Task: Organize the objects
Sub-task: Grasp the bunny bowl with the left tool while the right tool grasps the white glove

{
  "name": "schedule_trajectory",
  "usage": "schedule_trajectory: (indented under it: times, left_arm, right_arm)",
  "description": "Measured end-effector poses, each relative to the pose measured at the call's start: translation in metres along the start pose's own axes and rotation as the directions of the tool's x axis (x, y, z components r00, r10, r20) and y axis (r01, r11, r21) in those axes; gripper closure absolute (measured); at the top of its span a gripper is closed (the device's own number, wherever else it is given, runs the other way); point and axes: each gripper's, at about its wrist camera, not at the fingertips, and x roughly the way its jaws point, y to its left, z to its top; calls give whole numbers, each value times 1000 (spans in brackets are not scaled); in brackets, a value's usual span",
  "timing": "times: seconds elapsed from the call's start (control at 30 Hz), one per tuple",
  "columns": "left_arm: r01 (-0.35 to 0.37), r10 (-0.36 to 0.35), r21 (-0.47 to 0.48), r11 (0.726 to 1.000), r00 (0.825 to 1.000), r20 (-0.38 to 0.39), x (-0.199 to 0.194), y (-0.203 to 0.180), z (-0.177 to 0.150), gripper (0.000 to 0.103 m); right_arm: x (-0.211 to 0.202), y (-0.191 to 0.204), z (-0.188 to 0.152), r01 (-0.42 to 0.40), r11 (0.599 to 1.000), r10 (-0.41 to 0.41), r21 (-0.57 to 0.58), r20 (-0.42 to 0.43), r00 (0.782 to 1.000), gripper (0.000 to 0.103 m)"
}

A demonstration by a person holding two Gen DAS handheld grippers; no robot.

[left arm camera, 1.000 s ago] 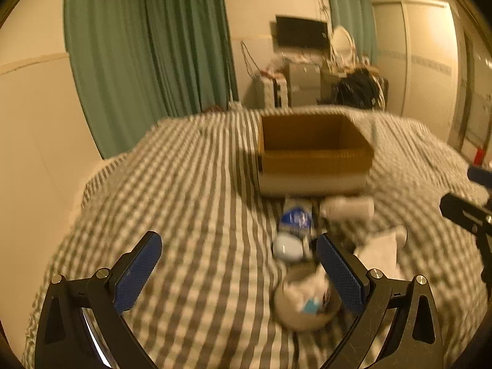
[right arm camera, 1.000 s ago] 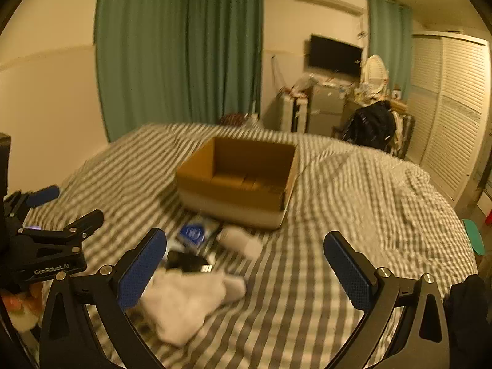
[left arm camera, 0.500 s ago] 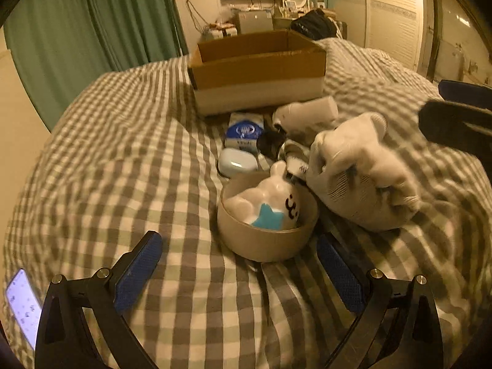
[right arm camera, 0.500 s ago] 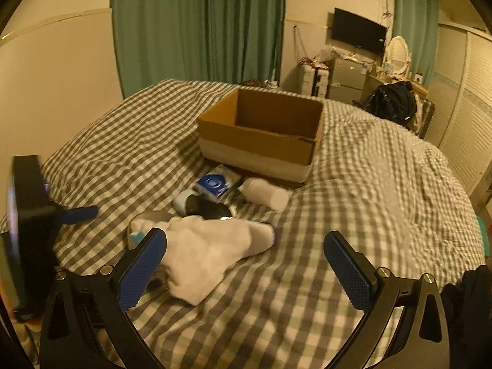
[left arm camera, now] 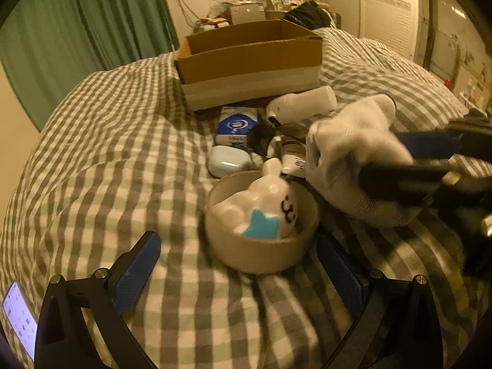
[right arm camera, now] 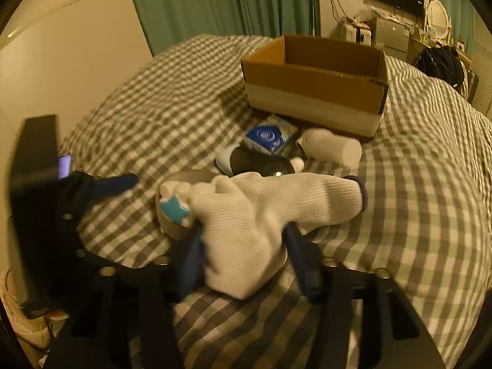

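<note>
A white knit glove (right arm camera: 261, 215) lies on the checked bed beside a tan bowl (left arm camera: 261, 255) holding a white bunny figure (left arm camera: 267, 206). My right gripper (right arm camera: 246, 255) has its fingers on either side of the glove's lower part, closing around it; it also shows in the left wrist view (left arm camera: 399, 166). My left gripper (left arm camera: 243, 264) is open, its fingers either side of the bowl's near edge. Behind lie a blue-labelled packet (left arm camera: 235, 124), a white case (left arm camera: 229, 161), a white bottle (left arm camera: 303, 101) and an open cardboard box (left arm camera: 252, 61).
The checked duvet (left arm camera: 123, 153) covers the whole bed. A dark round object (right arm camera: 261, 166) and a small tube (left arm camera: 293, 156) lie between glove and packet. Green curtains (right arm camera: 230, 3) and cluttered furniture stand behind the bed. A phone (left arm camera: 18, 316) is at lower left.
Both grippers moved down and forward to the pile. My right gripper's fingers narrowed from wide open to around the glove. My left gripper came closer to the bowl.
</note>
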Motion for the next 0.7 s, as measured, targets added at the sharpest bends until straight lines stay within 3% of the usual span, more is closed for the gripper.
schedule_trajectory:
  times: [0.17,0.27,0.5,0.7]
  left_arm:
    - [24,-24,-11,1000,999,-43,17,-3,13,1]
    - [51,-52,-16,999,998,-43,17,-3,13,20]
    - [96,-96,-68,993,995,-5,-3,3,16,22]
    - [80,-77,-51,996,996,49,-23,1,27,22]
  right_arm:
    - [-17,-13,3,16,1000,-17,26,39,999,66]
    - [-24,-17,4,23,999,-25,34,55,998,67]
    - [-45,-16,11,66,998,-68,16,122,990,68]
    - [-53,-18,17,85,996,-87,17,149,985,68]
